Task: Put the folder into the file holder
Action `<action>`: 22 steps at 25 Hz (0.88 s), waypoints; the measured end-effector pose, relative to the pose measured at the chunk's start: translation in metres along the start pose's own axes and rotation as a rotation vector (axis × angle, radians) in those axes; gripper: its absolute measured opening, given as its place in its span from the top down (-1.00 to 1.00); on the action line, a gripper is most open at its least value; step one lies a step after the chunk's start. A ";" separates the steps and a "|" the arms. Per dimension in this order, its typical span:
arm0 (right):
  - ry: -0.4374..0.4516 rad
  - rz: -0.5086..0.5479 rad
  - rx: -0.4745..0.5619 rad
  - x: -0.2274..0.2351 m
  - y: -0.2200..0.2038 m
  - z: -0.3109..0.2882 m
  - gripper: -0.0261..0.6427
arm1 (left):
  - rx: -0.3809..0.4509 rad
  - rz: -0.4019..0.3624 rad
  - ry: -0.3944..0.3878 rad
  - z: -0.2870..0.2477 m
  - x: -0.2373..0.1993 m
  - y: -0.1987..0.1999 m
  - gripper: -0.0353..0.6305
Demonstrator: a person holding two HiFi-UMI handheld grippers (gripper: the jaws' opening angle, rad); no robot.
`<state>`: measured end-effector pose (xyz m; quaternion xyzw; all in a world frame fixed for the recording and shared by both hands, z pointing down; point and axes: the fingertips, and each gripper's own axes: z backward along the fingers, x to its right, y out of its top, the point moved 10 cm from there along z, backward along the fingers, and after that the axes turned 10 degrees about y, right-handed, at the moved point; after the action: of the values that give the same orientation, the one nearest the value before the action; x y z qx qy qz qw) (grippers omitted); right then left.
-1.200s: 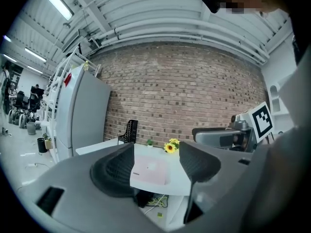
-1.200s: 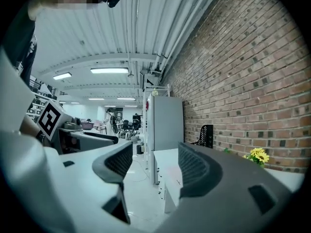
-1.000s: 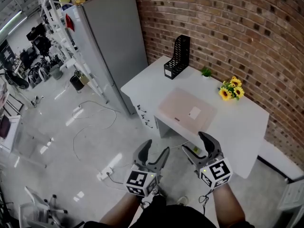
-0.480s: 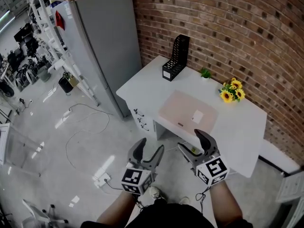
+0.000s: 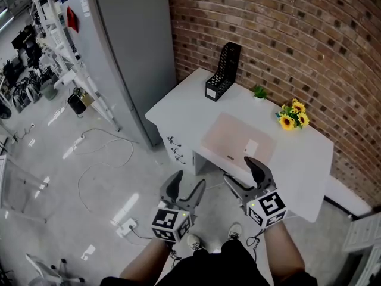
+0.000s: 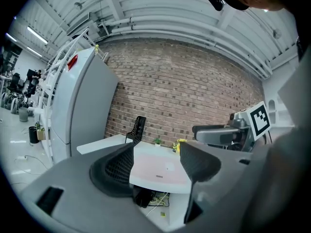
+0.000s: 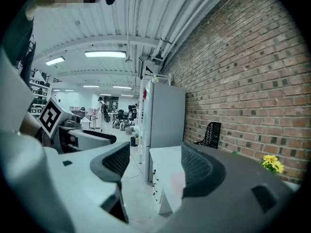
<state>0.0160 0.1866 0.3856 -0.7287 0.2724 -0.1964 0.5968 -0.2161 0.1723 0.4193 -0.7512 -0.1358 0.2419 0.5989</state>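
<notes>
Hovering w/ jaws apart & empty, L gripper (image 5: 189, 180) and R gripper (image 5: 239, 170) are hanging short of the bench (image 5: 178, 103). Pink folder (image 5: 238, 140) is lying flat just ahead of R gripper, w/ file holder (image 5: 223, 71) standing farther ahead-left.

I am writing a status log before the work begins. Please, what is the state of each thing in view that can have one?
folder: closed, lying flat on the desk, not held.
file holder: upright on the desk near the wall, folder not in it.
left tongs: open, nothing between them.
right tongs: open, nothing between them.
sunflowers: upright by the wall.
</notes>
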 end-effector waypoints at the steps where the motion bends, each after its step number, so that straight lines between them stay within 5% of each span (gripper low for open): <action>1: 0.003 0.001 -0.002 0.001 0.001 -0.002 -0.09 | -0.002 0.003 0.003 -0.001 -0.001 0.000 0.04; 11: 0.071 0.001 -0.014 0.039 -0.002 -0.027 -0.09 | -0.006 0.023 0.075 -0.024 -0.009 -0.003 0.04; 22: 0.174 -0.034 -0.024 0.147 -0.016 -0.061 -0.09 | -0.021 0.037 0.203 -0.105 0.006 0.000 0.04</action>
<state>0.0956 0.0495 0.4086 -0.7205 0.3133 -0.2658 0.5587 -0.1560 0.0875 0.4355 -0.7806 -0.0630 0.1741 0.5969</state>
